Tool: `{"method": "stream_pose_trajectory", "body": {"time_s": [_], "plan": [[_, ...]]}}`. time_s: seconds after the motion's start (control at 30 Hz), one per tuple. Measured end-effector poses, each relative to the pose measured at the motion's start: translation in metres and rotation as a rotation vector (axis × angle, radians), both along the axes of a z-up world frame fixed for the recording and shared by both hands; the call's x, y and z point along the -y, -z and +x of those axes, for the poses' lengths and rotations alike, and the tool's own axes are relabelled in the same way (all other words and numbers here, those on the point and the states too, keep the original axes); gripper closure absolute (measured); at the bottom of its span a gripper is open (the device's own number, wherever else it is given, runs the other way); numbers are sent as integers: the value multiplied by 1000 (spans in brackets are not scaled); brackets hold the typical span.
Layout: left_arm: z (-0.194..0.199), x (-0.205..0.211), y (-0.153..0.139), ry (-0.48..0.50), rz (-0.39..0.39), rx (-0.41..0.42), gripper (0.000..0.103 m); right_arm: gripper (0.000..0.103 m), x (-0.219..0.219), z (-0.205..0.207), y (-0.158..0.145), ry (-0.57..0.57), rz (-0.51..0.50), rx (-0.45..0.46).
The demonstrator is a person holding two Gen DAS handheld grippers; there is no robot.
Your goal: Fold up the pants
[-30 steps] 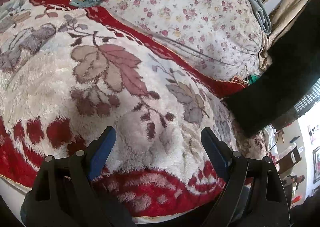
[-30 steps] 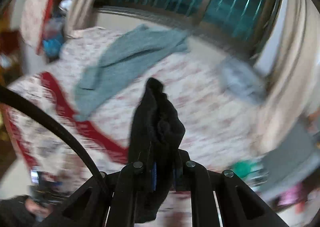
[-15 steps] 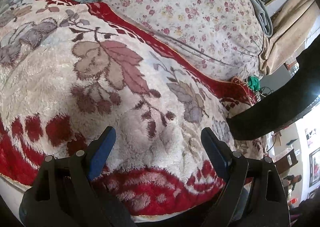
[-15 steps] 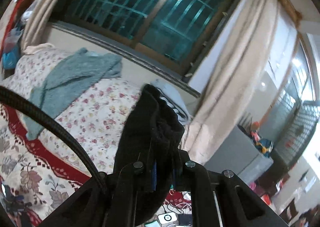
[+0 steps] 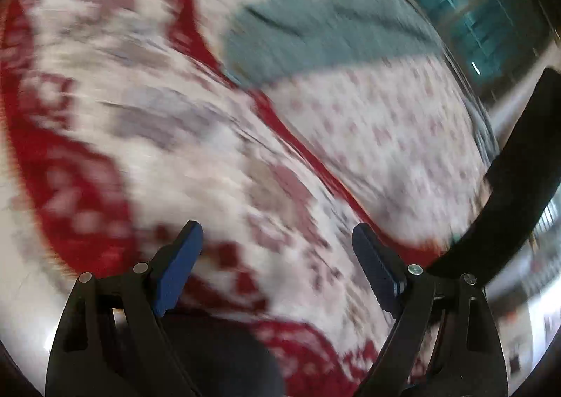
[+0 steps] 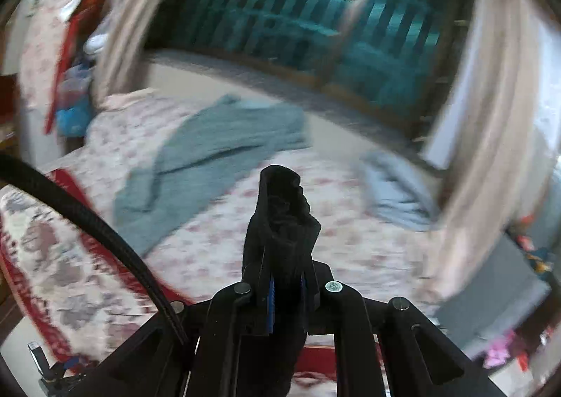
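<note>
The left tongs [image 5: 277,265] stand wide apart with nothing between them, hanging over the plush red and white blanket [image 5: 147,137] on the bed. From where I stand that is the weak spot: the pants [image 6: 280,218] are carried by one grip only, and the free hand has no hold on any part of them. If the cloth comes down like this it will likely land in a heap and have to be spread again before any fold can start.

Further along the bed lies a teal fleece garment [image 6: 217,155] on the flowered sheet [image 6: 245,239], and beyond it a pale folded cloth [image 6: 396,193] near the curtain [image 6: 466,158]. A loose leg swinging across could drag over the fleece or end up on top of it.

The right tongs [image 6: 285,286] are nearly shut, pinching a bunched wad of the pants. The grip takes only a small gather of thick cloth, so a quick swing could pull it free, I think.

The pants are black, soft and heavy-looking, crumpled into a knob above the pads, with the rest hanging below out of sight. In the left view a long black band of them [image 5: 519,193] hangs in the air at the right edge, off the bed.
</note>
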State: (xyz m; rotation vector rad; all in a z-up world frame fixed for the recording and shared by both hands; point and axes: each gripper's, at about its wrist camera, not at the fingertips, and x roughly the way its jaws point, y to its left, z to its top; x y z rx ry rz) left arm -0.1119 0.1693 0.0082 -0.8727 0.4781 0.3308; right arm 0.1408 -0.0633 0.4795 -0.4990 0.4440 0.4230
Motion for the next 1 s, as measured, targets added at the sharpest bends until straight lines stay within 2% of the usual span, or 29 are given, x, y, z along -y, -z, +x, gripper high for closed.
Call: {"method": "stream_pose_trajectory", "body": {"time_s": [0.07, 0.13, 0.23, 0.37, 0.5, 0.57, 0.63, 0.67, 0.8, 0.9, 1.0], "plan": [[-25, -11, 2, -106, -2, -4, 16, 93, -49, -7, 39, -87, -8, -60], [-43, -18, 6, -165, -20, -1, 16, 93, -91, -16, 76, -171, -28, -122], [-52, -21, 12, -179, -42, 0, 16, 93, -162, -34, 152, -295, -70, -231], [-55, -25, 17, -182, -65, -5, 16, 93, -234, -53, 243, -375, -118, -357], [-58, -31, 18, -206, -88, -12, 16, 93, -286, -80, 320, -430, -160, -425], [-69, -39, 20, -253, -102, -24, 16, 92, -307, -93, 351, -467, -160, -468], [-83, -48, 24, -303, -124, -35, 16, 84, -325, -103, 380, -505, -180, -563], [-90, -53, 26, -325, -136, -42, 16, 76, -332, -112, 393, -538, -192, -623], [-120, -78, 39, -413, -170, -81, 16, 62, -343, -130, 402, -629, -205, -650], [-137, -98, 49, -475, -211, -113, 16, 56, -330, -124, 388, -645, -123, -670], [-151, -110, 52, -520, -225, -123, 16, 55, -308, -108, 370, -635, -15, -698]]}}
